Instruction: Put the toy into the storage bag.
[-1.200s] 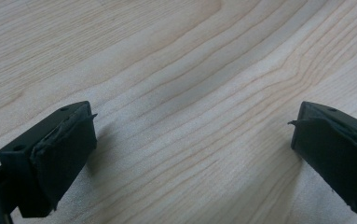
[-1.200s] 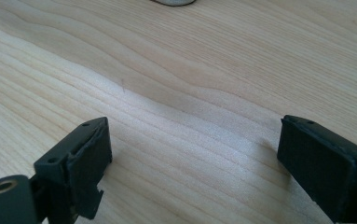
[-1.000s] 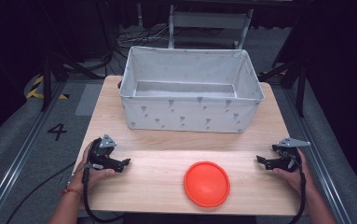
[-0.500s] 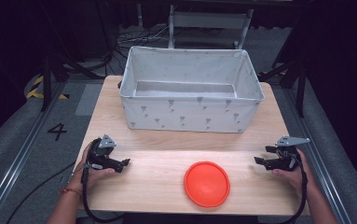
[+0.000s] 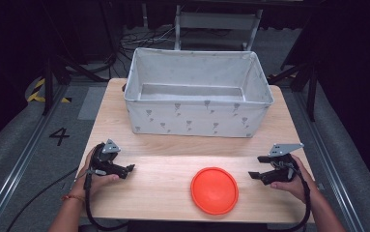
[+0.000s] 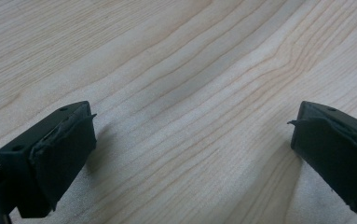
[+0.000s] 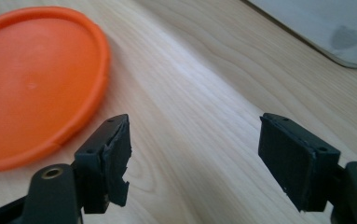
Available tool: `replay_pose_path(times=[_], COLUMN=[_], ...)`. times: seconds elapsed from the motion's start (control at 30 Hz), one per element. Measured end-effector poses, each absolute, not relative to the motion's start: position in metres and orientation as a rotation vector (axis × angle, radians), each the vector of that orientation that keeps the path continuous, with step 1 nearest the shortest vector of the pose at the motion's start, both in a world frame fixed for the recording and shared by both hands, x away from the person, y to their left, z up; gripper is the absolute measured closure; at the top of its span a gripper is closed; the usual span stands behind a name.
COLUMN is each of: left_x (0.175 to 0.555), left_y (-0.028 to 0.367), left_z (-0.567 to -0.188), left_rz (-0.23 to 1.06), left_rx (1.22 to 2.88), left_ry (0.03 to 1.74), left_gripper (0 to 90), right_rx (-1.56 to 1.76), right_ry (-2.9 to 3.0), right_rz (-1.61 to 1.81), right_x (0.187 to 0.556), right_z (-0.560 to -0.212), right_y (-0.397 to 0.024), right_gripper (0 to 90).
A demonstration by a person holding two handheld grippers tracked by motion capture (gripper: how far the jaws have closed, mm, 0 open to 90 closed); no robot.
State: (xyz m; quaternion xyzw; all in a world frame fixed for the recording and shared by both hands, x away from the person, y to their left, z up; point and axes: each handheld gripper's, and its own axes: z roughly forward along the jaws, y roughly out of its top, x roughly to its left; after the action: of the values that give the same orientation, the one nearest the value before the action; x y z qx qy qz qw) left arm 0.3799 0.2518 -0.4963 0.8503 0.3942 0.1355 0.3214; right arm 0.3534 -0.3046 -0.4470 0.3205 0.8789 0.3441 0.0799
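While no object has yet been lifted, the wooden table [image 5: 168, 188] carries everything in its starting arrangement: the large grey fabric bin [image 5: 198, 108] stands open at the far half of the top, its interior apparently vacant as far as the high view reaches, and the orange disc [image 5: 214, 190] lies flat on the near half, well apart from the bin and right of centre. Judged from this layout, the work in hand is picking up the disc, probably to place it in the bin, and all of that is left to do. Nearest the disc is the right gripper [image 5: 255, 175], just beside the disc's right edge and pointing toward it; its jaws have just been closing somewhat, yet the right gripper view shows them apart over bare wood with nothing between them, the disc off to their left. Farther off, the left gripper [image 5: 130, 168] rests at the table's left side, jaws wide apart over plain wood, holding nothing.
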Motion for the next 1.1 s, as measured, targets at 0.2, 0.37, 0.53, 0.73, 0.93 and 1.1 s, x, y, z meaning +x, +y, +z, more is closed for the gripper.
replay_pose_path(times=[0.2, 0.37, 0.53, 0.73, 0.93, 1.1], left_x=[0.380, 0.380, 0.380, 0.380, 0.380, 0.380], left_y=[0.252, 0.252, 0.252, 0.252, 0.252, 0.252], left_z=[-0.496, -0.496, -0.496, -0.496, -0.496, -0.496], left_rz=[0.356, 0.356, 0.356, 0.356, 0.356, 0.357], left_rx=[2.233, 2.233, 2.232, 2.232, 2.233, 2.234], left_ry=[1.035, 1.035, 1.035, 1.034, 1.034, 1.033], left_gripper=[0.2, 0.2, 0.2, 0.2, 0.2, 0.2], right_rx=[0.871, 0.803, 0.765, 0.750, 0.759, 0.764], right_ry=[2.722, 2.859, 2.950, 3.016, 3.057, 3.071], right_rz=[1.004, 0.972, 0.866, 0.766, 0.695, 0.697], right_x=[0.351, 0.352, 0.359, 0.372, 0.381, 0.383], right_z=[-0.445, -0.445, -0.452, -0.455, -0.464, -0.463], right_y=[-0.278, -0.249, -0.229, -0.214, -0.206, -0.204], right_gripper=[26.2, 26.0, 26.1, 29.1, 32.1, 52.2])
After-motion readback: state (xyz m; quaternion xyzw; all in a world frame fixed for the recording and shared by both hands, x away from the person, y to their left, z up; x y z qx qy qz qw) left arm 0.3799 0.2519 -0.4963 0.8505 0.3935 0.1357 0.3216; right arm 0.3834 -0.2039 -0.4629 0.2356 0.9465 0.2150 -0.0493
